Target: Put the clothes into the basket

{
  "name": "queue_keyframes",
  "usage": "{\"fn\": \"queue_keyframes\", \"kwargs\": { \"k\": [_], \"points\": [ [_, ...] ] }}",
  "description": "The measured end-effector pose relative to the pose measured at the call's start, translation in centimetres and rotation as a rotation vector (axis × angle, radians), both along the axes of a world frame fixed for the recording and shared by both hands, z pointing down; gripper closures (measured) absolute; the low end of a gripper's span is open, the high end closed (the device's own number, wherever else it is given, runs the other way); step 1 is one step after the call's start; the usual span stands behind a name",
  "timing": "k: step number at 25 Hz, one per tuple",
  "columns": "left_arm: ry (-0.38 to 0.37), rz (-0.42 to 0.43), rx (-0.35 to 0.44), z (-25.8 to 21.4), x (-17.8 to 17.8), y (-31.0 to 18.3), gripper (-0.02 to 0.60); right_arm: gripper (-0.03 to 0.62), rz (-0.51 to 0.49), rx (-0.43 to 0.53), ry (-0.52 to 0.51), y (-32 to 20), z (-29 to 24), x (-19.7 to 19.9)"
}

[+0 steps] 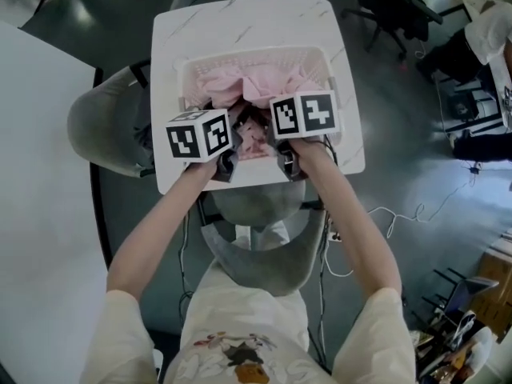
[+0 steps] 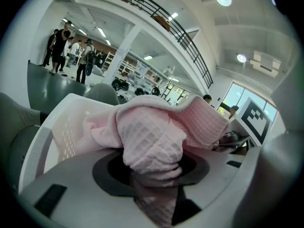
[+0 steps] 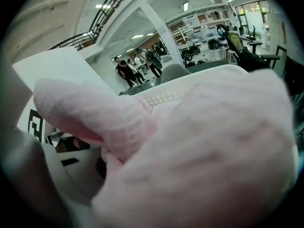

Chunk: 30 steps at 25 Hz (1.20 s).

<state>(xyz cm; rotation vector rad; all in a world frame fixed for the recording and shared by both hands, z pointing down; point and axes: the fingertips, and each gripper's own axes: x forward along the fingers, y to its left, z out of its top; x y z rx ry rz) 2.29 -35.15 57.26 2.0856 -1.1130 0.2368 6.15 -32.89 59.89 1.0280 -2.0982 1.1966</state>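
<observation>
Just below the middle of the head view, the left hand-held gripper [image 1: 226, 163] is clamped on a bunched fold of pink cloth [image 2: 152, 141]. Just right of it, the right hand-held gripper [image 1: 286, 160] grips pink cloth too, which bulges over its jaws. Beyond them, above centre, the cloth heaps inside the white basket [image 1: 186, 74], which stands on the white table [image 1: 240, 14].

Open lab-like hall: mezzanine railing [image 2: 183, 37], office chairs [image 1: 392, 6], floor cables [image 1: 400, 214], distant shelving [image 2: 137, 72].
</observation>
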Motion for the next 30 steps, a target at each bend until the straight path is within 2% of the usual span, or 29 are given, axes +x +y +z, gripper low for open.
{"fn": "queue_keyframes", "kwargs": {
  "k": [6, 19, 24, 30],
  "points": [
    [-0.016, -0.006, -0.049, 1.5, 0.1, -0.9, 0.367, 0.433, -0.032, -0.052, 0.044, -0.9, 1.3, 0.2],
    [-0.065, -0.017, -0.111, 4.2, -0.2, -2.9, 0.367, 0.431, 0.016, -0.151, -0.016, -2.5, 4.2, 0.0],
    [-0.070, -0.033, -0.144, 6.0, 0.0, -3.9, 0.367, 0.431, 0.004, -0.144, 0.028, -3.6, 5.9, 0.3],
    [-0.100, -0.043, -0.196, 8.2, 0.2, -4.0, 0.365, 0.431, -0.013, -0.179, 0.063, -3.5, 7.9, 0.6]
  ]
}}
